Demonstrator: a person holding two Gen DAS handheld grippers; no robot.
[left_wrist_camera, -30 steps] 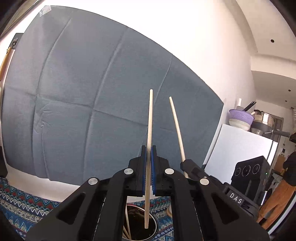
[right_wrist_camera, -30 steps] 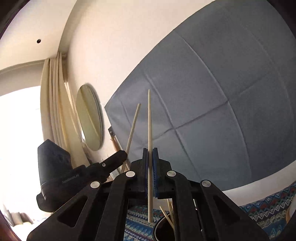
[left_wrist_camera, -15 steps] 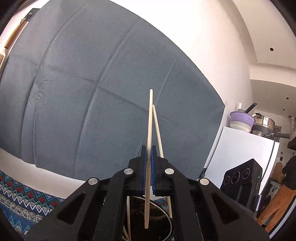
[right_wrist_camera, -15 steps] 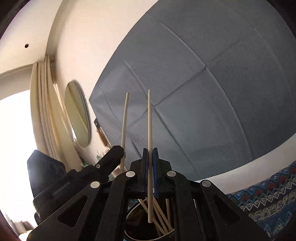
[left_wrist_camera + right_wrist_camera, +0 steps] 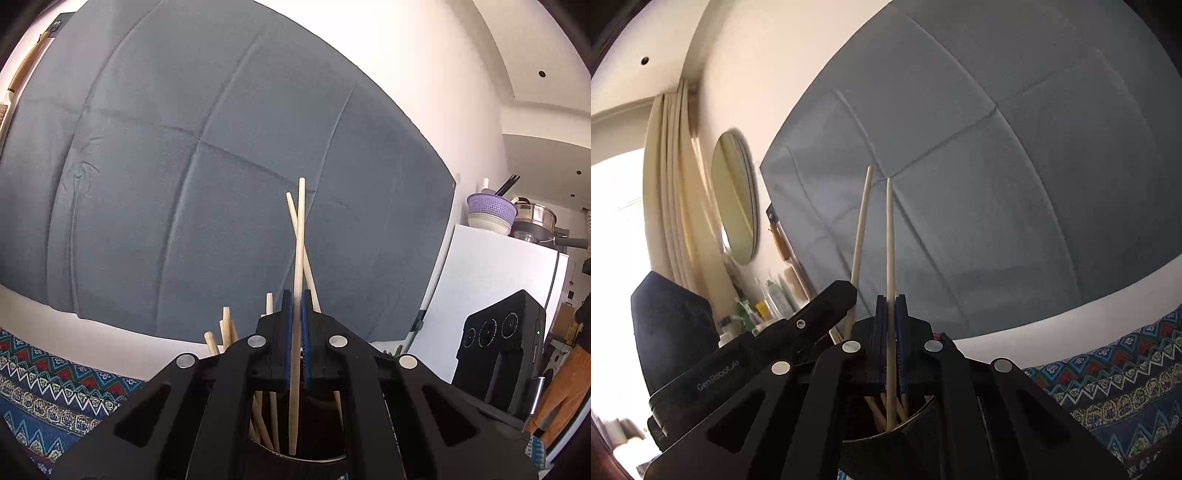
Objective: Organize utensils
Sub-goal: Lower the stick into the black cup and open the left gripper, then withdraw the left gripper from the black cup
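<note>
My left gripper (image 5: 296, 295) is shut on a pale wooden chopstick (image 5: 299, 240) held upright, its lower end inside a dark round holder (image 5: 295, 458) below. Several other chopsticks (image 5: 225, 328) stand in that holder. The right gripper's chopstick (image 5: 293, 214) crosses behind mine. My right gripper (image 5: 891, 301) is shut on a second chopstick (image 5: 889, 236), its lower end also inside the holder (image 5: 916, 417). The left gripper (image 5: 827, 299) shows at the left of the right wrist view with its chopstick (image 5: 860, 229).
A grey cloth (image 5: 203, 166) hangs on the wall behind. A patterned blue tablecloth (image 5: 44, 387) covers the table. A white fridge (image 5: 491, 280) with bowls on top and a black speaker (image 5: 498, 350) stand right. A round mirror (image 5: 733, 195) and curtain are left.
Both grippers have come down over the holder, and the two held chopsticks now dip into it. More of the standing chopsticks show in front of the left gripper.
</note>
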